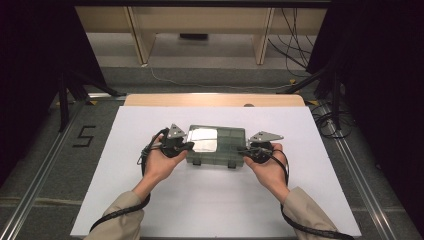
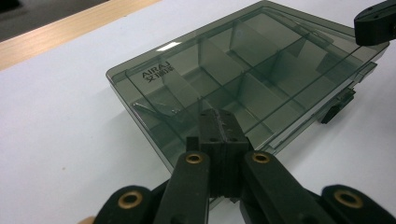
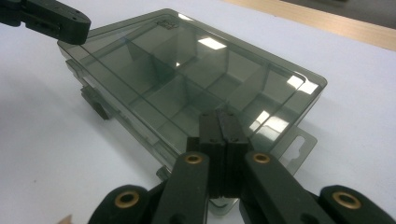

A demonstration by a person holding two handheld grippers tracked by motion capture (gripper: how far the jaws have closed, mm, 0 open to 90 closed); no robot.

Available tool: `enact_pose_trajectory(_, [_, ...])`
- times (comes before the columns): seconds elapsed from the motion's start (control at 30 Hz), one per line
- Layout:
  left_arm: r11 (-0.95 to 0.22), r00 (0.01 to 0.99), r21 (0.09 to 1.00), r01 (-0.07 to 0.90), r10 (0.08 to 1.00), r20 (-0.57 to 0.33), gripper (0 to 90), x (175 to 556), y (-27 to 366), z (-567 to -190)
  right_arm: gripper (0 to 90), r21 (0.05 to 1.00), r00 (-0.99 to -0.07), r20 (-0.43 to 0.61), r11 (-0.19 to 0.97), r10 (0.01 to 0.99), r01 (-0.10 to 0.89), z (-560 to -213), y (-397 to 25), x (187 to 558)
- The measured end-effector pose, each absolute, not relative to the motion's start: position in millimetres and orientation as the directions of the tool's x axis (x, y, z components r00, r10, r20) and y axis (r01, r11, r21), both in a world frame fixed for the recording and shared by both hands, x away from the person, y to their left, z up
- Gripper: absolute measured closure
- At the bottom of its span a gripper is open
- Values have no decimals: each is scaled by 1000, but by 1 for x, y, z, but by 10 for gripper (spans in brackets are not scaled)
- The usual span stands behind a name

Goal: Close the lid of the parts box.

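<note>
High view: box (image 1: 216, 145) btwn both hand-held grippers.

The box (image 1: 216, 145) sits mid-frame on the white tabletop (image 1: 210, 200), the 1 obstacle there. The left gripper (image 1: 181, 147) blocks its left end, the right gripper (image 1: 250, 151) its right end, each with fingers pressed together over an edge. 2 forearms slant up from the bottom corners. Between them, below the box, the tabletop lies bare; bare strips also run above the box and along both sides of the frame.
</note>
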State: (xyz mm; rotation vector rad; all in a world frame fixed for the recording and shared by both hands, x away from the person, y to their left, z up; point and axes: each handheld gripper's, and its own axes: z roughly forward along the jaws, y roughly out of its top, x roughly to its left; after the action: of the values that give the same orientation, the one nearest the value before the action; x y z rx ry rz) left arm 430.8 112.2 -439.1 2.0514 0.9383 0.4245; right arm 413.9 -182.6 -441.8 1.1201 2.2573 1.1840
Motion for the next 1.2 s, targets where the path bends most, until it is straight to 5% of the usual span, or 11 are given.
enact_pose_trajectory(1.2, [-381, 666, 780, 497, 744, -60, 897, 433, 111, -453, 900, 792, -624, 52, 348, 780, 502, -452, -182, 416])
